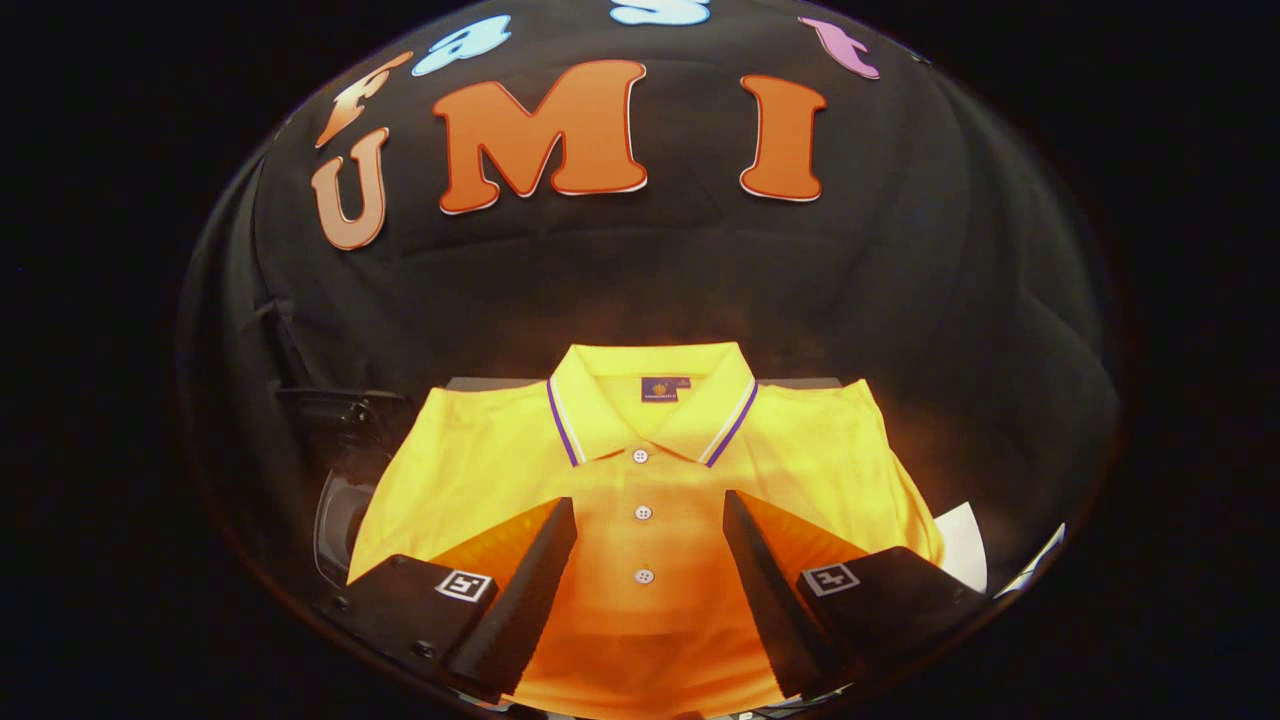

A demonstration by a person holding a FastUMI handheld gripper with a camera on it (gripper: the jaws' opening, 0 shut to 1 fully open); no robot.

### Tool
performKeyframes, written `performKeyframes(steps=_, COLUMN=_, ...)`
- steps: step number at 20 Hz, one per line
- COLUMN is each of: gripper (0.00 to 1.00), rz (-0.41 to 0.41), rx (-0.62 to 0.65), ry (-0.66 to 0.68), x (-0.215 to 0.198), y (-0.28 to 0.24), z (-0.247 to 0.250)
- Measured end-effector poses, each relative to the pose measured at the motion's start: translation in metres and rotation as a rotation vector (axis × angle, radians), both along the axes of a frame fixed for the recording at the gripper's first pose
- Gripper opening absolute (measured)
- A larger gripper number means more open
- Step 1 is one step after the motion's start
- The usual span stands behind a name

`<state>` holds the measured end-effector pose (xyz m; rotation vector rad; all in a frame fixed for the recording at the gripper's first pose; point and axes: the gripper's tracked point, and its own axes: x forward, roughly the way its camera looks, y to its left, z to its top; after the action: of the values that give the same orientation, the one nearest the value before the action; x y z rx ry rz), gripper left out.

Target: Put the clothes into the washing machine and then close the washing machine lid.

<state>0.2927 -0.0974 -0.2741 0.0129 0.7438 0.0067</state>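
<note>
A folded yellow polo shirt [640, 470] lies flat just below and ahead of me, collar pointing away, with a purple and white striped collar edge and three white buttons down its placket. My gripper [648, 515] hovers over the shirt's front, open, its two black fingers [540, 560] spread wide on either side of the button placket. Nothing is held between them. To the left of the shirt, partly covered by it, sits a dark machine with a rounded grey opening [340, 500], seemingly the washing machine.
A grey surface edge [490, 383] shows behind the shirt's shoulders. White sheet-like pieces [965, 545] lie at the shirt's right, beside the right finger. The black booth cloth rises close behind everything.
</note>
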Motion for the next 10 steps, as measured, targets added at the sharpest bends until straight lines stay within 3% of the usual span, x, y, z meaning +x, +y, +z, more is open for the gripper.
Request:
performKeyframes(steps=6, gripper=0.97, rz=-0.034, rx=0.025, ry=0.093, x=0.001, y=-0.002, z=-0.020)
performKeyframes(steps=10, gripper=0.99, rz=-0.006, rx=0.020, ry=0.136, x=-0.001, y=-0.002, z=-0.022)
